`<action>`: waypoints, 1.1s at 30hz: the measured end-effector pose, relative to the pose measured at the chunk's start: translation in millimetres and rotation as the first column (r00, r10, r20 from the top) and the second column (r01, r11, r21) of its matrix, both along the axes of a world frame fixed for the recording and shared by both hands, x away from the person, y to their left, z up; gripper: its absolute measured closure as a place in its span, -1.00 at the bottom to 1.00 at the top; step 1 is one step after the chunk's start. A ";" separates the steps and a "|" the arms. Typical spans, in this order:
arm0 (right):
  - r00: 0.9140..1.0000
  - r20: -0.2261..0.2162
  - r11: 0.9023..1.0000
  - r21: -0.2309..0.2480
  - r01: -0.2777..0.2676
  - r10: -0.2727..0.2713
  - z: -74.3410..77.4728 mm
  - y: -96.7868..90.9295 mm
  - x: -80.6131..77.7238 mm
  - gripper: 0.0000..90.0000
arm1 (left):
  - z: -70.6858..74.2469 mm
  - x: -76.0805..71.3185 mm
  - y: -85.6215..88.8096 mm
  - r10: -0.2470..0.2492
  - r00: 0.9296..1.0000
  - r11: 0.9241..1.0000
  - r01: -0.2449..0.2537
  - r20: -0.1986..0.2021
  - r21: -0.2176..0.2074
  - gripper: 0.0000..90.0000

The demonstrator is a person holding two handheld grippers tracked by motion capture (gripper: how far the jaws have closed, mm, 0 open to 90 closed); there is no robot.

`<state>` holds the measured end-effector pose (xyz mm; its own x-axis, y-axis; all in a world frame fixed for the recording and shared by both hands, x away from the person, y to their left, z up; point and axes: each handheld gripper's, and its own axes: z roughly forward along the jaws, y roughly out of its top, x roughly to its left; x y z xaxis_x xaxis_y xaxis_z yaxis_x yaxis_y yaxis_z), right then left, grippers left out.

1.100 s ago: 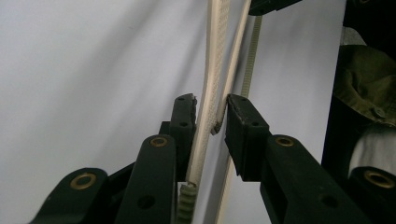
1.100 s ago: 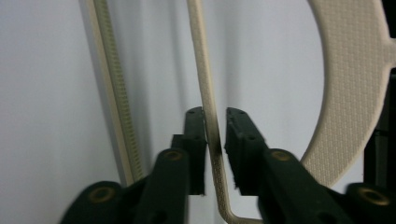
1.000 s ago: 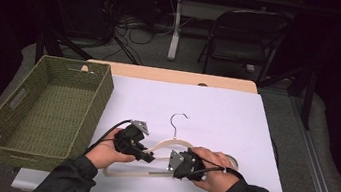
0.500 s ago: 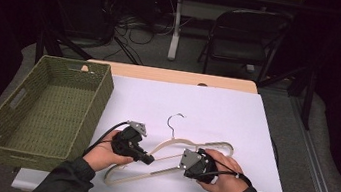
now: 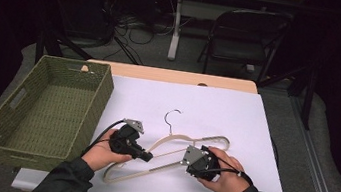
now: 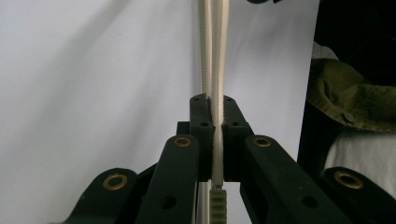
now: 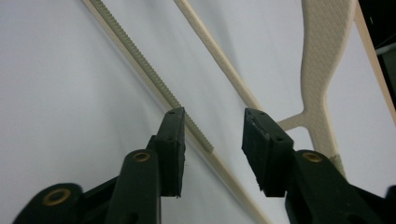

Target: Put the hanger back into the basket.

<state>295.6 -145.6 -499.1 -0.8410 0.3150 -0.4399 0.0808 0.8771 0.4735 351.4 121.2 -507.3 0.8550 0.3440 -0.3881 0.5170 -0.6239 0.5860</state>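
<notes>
A cream hanger [image 5: 176,139] with a metal hook [image 5: 172,116] lies on the white sheet [image 5: 217,107]. My left gripper [image 5: 148,157] is shut on the hanger's left arm. In the left gripper view the pads [image 6: 203,126] pinch the thin cream bar [image 6: 217,84] on both sides, so the left gripper [image 6: 215,107] holds it fast. My right gripper [image 5: 189,158] sits at the hanger's lower bar. In the right gripper view the right gripper [image 7: 212,121] has just been opening; the ribbed bar [image 7: 140,60] runs beside one pad and under the gap, untouched.
A green woven basket [image 5: 98,108] stands at the left of the table, close to my left hand. The sheet covers the table up to a wooden strip [image 5: 171,76] at the back. Behind the table are a folding chair [image 5: 242,35] and floor cables.
The right gripper's jaws have spread apart and the right hand has edged slightly right. The left hand has kept still on the hanger.
</notes>
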 end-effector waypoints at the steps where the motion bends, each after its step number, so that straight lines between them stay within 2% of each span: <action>1: 1.000 0.000 1.000 0.001 0.010 -0.010 0.4 -0.5 0.1 0.23 | 0.1 0.0 0.9 0.005 1.000 1.000 -0.005 0.003 -0.002 0.93; 4: 0.999 -0.019 0.999 0.030 0.029 -0.028 2.0 -4.8 2.6 0.13 | 0.2 -1.1 4.5 0.036 0.999 0.999 -0.036 0.008 -0.013 0.93; 6: 0.999 -0.036 0.999 0.029 0.042 -0.041 3.1 -8.0 3.7 0.10 | 1.2 -2.2 6.0 0.055 0.998 0.998 -0.055 0.012 -0.014 0.93; 7: 0.998 -0.028 0.997 0.062 0.050 -0.048 1.0 -9.6 4.6 0.08 | 1.8 -2.7 6.5 0.060 0.998 0.998 -0.060 0.014 -0.015 0.93; 9: 0.998 -0.032 0.996 0.072 0.057 -0.055 0.8 -11.5 5.5 0.06 | 2.5 -3.5 6.7 0.068 0.998 0.998 -0.068 0.019 -0.014 0.93; 10: 0.996 -0.045 0.990 0.112 0.088 -0.083 -2.1 -14.8 6.0 0.04 | 4.3 -5.5 6.6 0.082 0.996 0.997 -0.081 0.035 -0.013 0.93; 11: 0.996 -0.045 0.990 0.112 0.088 -0.083 -2.1 -14.8 6.0 0.04 | 4.3 -5.5 6.6 0.082 0.996 0.997 -0.081 0.035 -0.013 0.93; 12: 0.993 -0.055 0.984 0.139 0.111 -0.105 -4.6 -18.7 6.7 0.03 | 6.1 -7.3 6.1 0.097 0.994 0.995 -0.097 0.051 -0.011 0.93; 15: 0.991 -0.057 0.978 0.160 0.130 -0.122 -6.4 -22.6 6.7 0.03 | 7.8 -9.3 5.8 0.114 0.991 0.993 -0.114 0.064 -0.014 0.93; 16: 0.986 -0.081 0.973 0.167 0.160 -0.148 -5.8 -27.2 5.2 0.02 | 10.3 -11.2 6.1 0.133 0.987 0.991 -0.133 0.086 -0.005 0.93; 17: 0.986 -0.067 0.967 0.196 0.163 -0.153 -7.3 -29.2 5.2 0.02 | 10.3 -11.2 6.1 0.133 0.987 0.991 -0.133 0.086 -0.005 0.93; 18: 0.986 -0.067 0.967 0.196 0.163 -0.153 -7.3 -29.2 5.2 0.02 | 11.1 -11.8 6.4 0.140 0.985 0.990 -0.140 0.097 -0.004 0.93; 19: 0.984 -0.066 0.961 0.212 0.179 -0.168 -7.9 -33.6 4.1 0.01 | 12.1 -12.5 7.0 0.151 0.983 0.988 -0.151 0.104 -0.008 0.93; 20: 0.981 -0.072 0.956 0.220 0.193 -0.181 -8.6 -35.6 3.2 0.01 | 13.7 -13.1 8.5 0.171 0.978 0.985 -0.171 0.119 -0.015 0.93; 21: 0.981 -0.072 0.956 0.220 0.193 -0.181 -8.6 -35.6 3.2 0.01 | 13.7 -13.1 8.5 0.171 0.978 0.985 -0.171 0.119 -0.015 0.93; 22: 0.979 -0.077 0.953 0.229 0.199 -0.186 -9.6 -37.8 3.2 0.01 | 14.7 -13.3 9.6 0.181 0.975 0.983 -0.181 0.129 -0.015 0.93; 23: 0.976 -0.088 0.946 0.244 0.213 -0.198 -12.3 -41.5 3.2 0.01 | 16.4 -13.5 12.3 0.203 0.970 0.979 -0.202 0.133 -0.023 0.93; 26: 0.972 -0.092 0.941 0.247 0.234 -0.217 -15.5 -45.8 2.7 0.01 | 20.0 -14.8 16.5 0.235 0.961 0.972 -0.232 0.147 -0.036 0.93; 27: 0.968 -0.088 0.938 0.243 0.248 -0.233 -15.9 -46.9 1.9 0.01 | 20.0 -14.8 16.5 0.235 0.961 0.972 -0.232 0.147 -0.036 0.93; 28: 0.969 -0.091 0.935 0.255 0.246 -0.230 -16.9 -48.0 2.1 0.01 | 22.7 -16.5 18.8 0.252 0.954 0.968 -0.248 0.163 -0.043 0.93; 29: 0.967 -0.091 0.932 0.259 0.252 -0.237 -17.1 -48.9 1.6 0.01 | 22.7 -16.5 18.8 0.252 0.954 0.968 -0.248 0.163 -0.043 0.93; 30: 0.966 -0.084 0.930 0.263 0.257 -0.244 -17.2 -49.7 1.2 0.01 | 25.0 -17.9 20.8 0.271 0.946 0.963 -0.265 0.178 -0.055 0.93; 31: 0.966 -0.087 0.927 0.271 0.259 -0.244 -17.3 -50.6 1.2 0.01 | 26.6 -18.6 21.8 0.280 0.943 0.960 -0.274 0.180 -0.059 0.93; 32: 0.963 -0.093 0.928 0.256 0.270 -0.255 -15.8 -51.4 0.3 0.01 | 27.7 -19.4 22.3 0.292 0.937 0.956 -0.285 0.189 -0.066 0.93; 33: 0.963 -0.093 0.928 0.256 0.270 -0.255 -15.8 -51.4 0.3 0.01 | 27.7 -19.4 22.3 0.292 0.937 0.956 -0.285 0.189 -0.066 0.93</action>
<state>296.0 -197.1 -514.9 -0.7337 0.6260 -0.2644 0.3248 0.6648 0.6727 332.0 143.5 -479.7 0.7812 0.5757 -0.2414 0.5451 -0.4407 0.7132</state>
